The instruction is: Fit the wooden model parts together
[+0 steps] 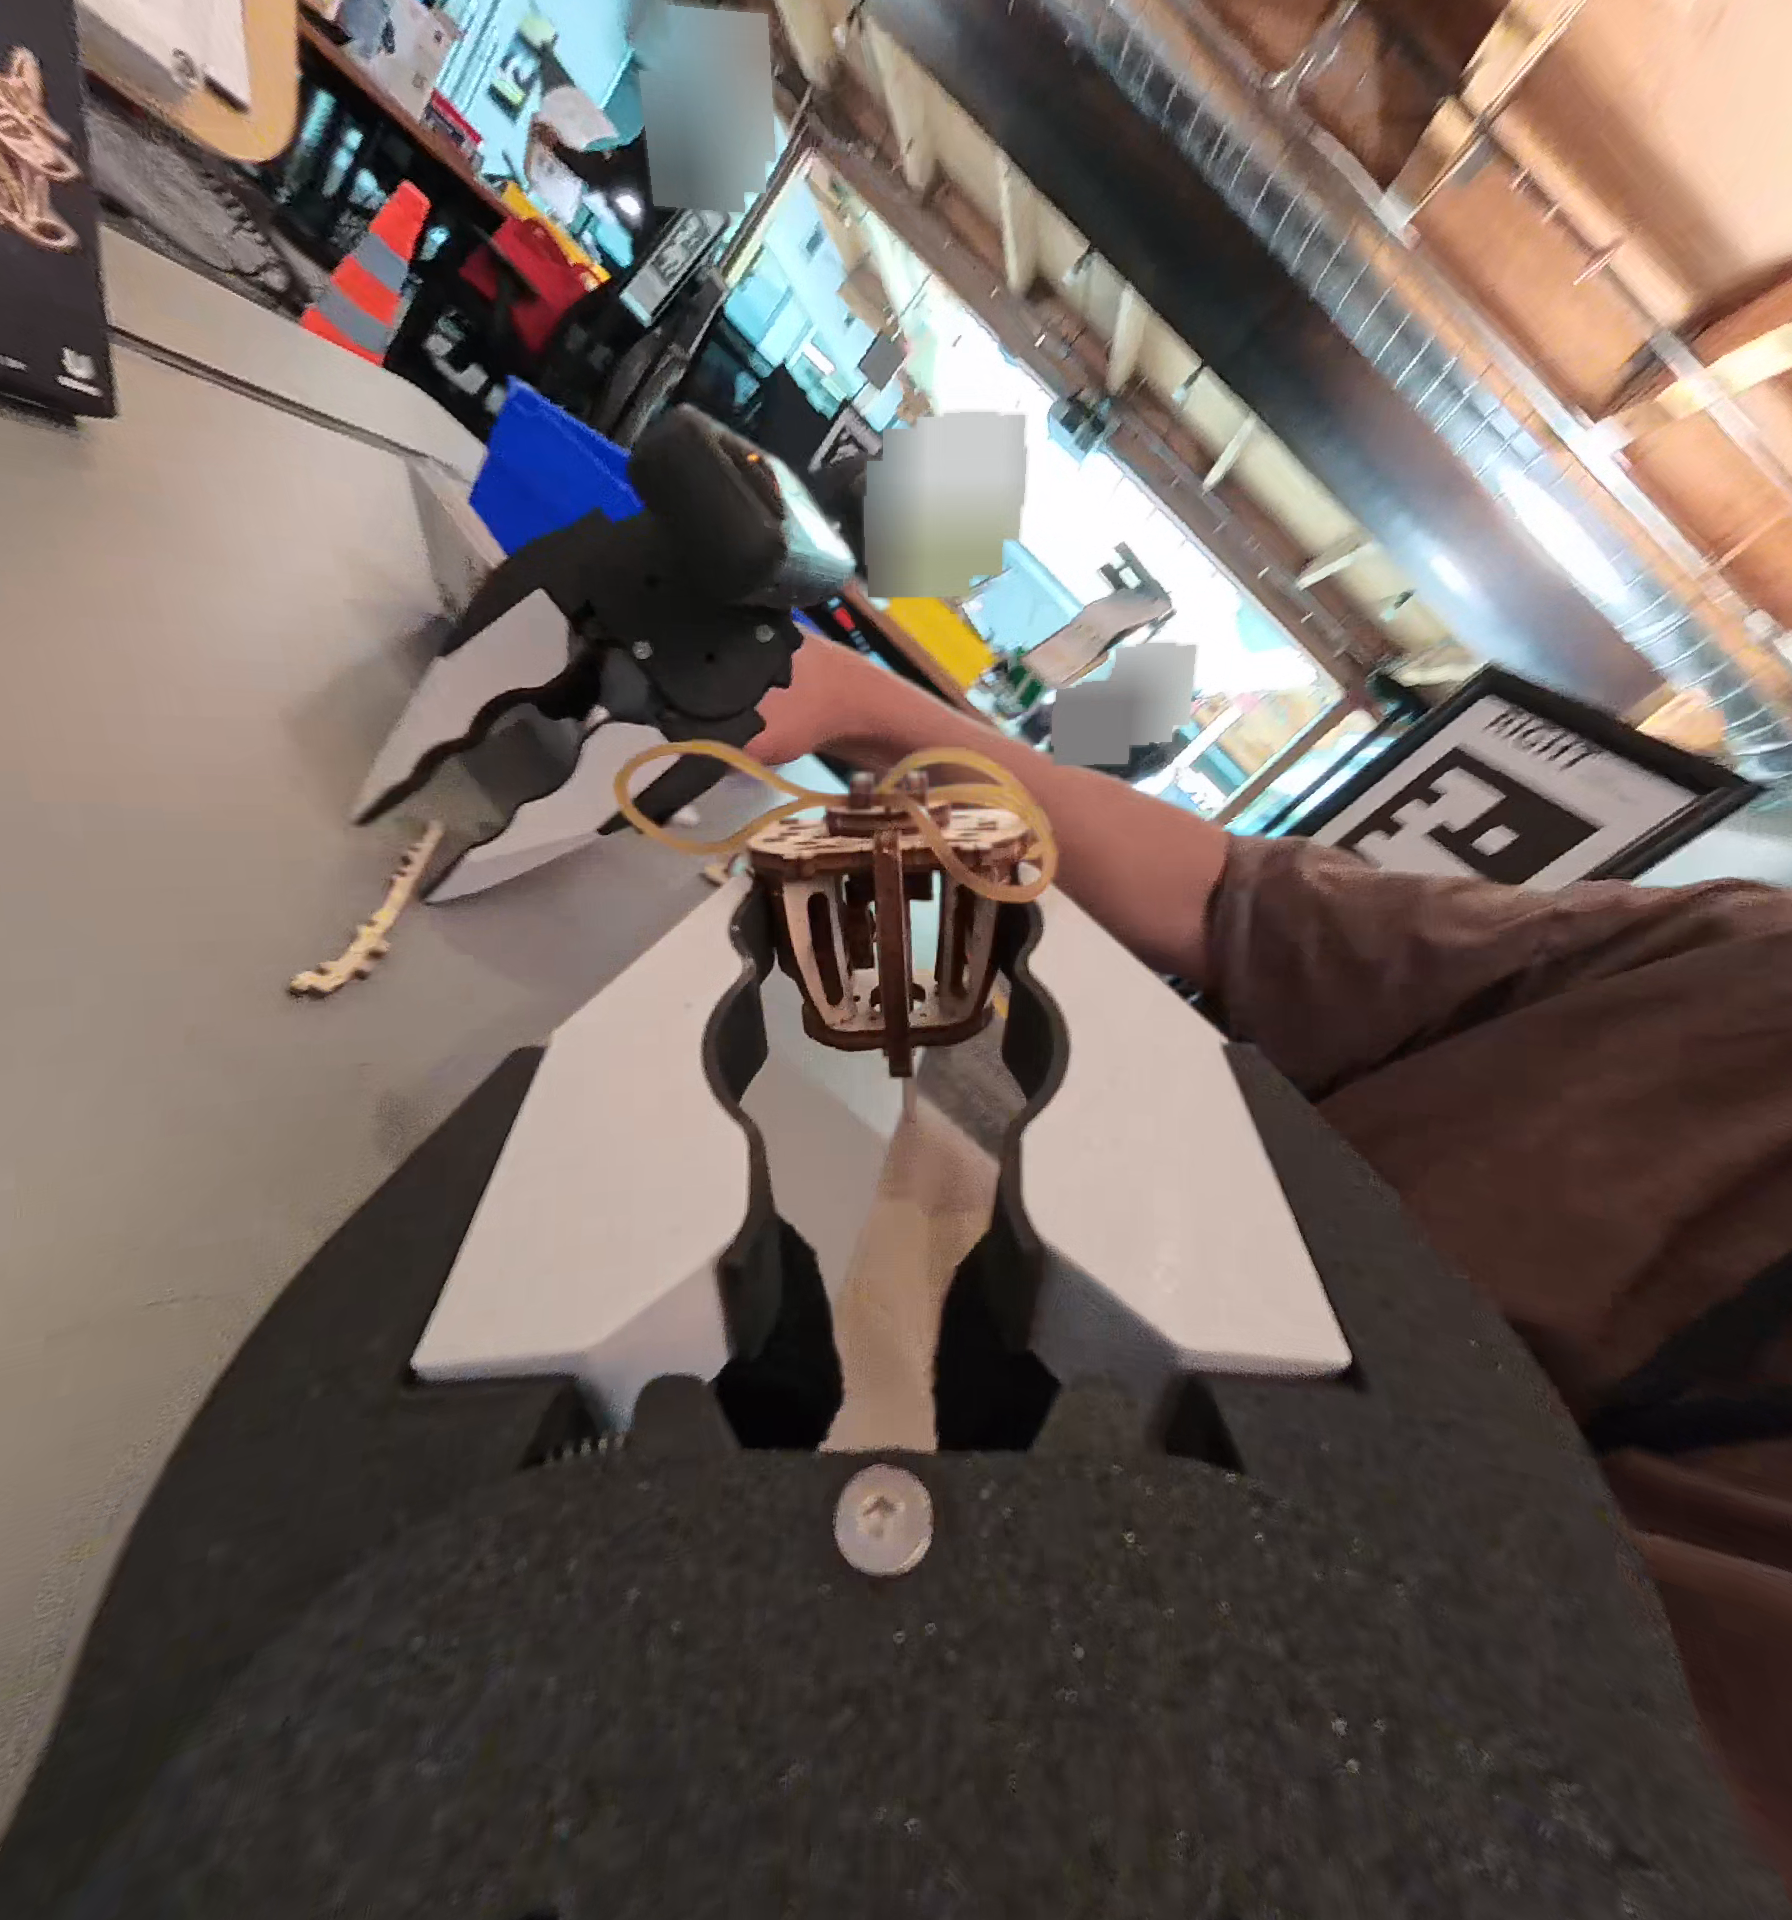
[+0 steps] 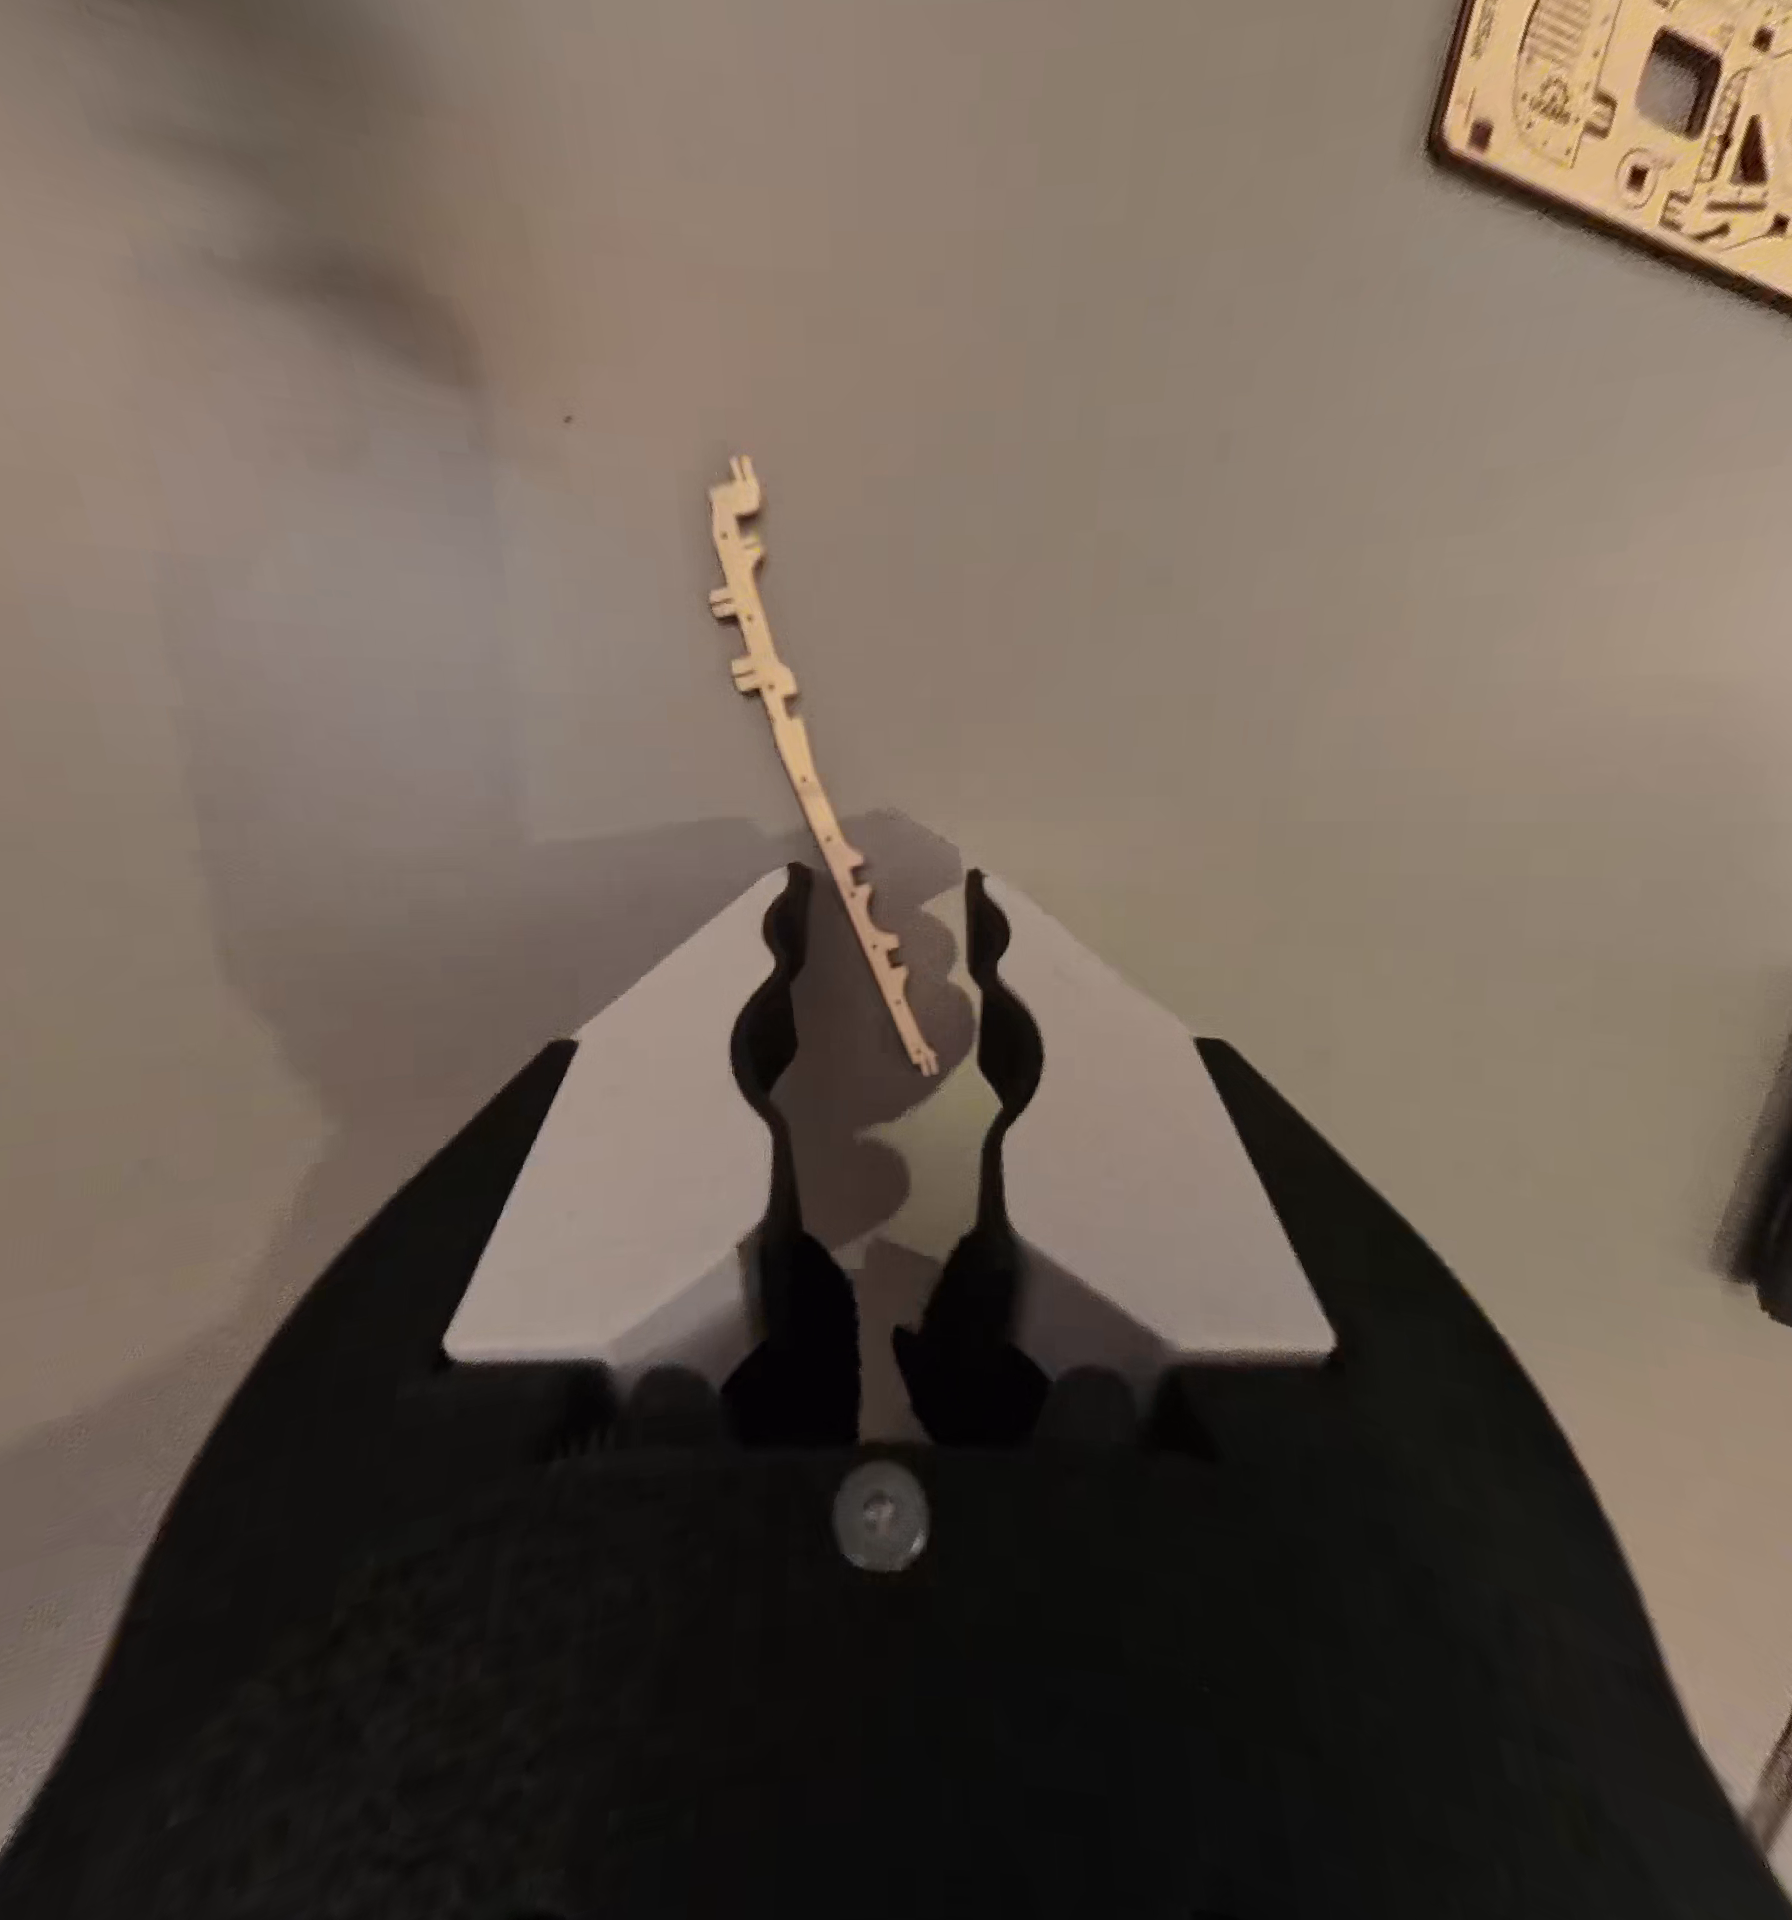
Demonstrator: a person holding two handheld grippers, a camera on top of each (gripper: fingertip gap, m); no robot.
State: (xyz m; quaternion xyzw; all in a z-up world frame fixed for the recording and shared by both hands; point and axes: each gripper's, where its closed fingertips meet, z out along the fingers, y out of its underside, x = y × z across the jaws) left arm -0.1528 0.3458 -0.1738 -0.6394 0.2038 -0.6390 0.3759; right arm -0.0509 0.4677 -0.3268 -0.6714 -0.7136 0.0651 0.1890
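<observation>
Wooden strip [image 2: 819, 769] flat between parted right gripper [image 2: 884, 883] jaws

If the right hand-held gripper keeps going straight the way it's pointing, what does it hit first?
Most likely the thin wooden strip on the grey table: it already lies partly between the open right hand-held gripper fingers. Height above it is unclear.

Left gripper [image 1: 887, 925]: white fingers, black wavy pads, speckled black body. Wooden model assembly [image 1: 887, 935]: dark brown, pale slotted panels. Rubber band [image 1: 830, 800]: translucent amber. Wooden strip [image 2: 809, 758]: pale cream, tiny dark holes. Table [image 2: 1287, 623]: plain grey. Laser-cut sheet [image 2: 1661, 145]: cream, dark burnt edges. Sleeve [image 1: 1494, 1039]: brown. Traffic cone [image 1: 378, 270]: orange, grey bands. Bin [image 1: 549, 478]: blue.
</observation>
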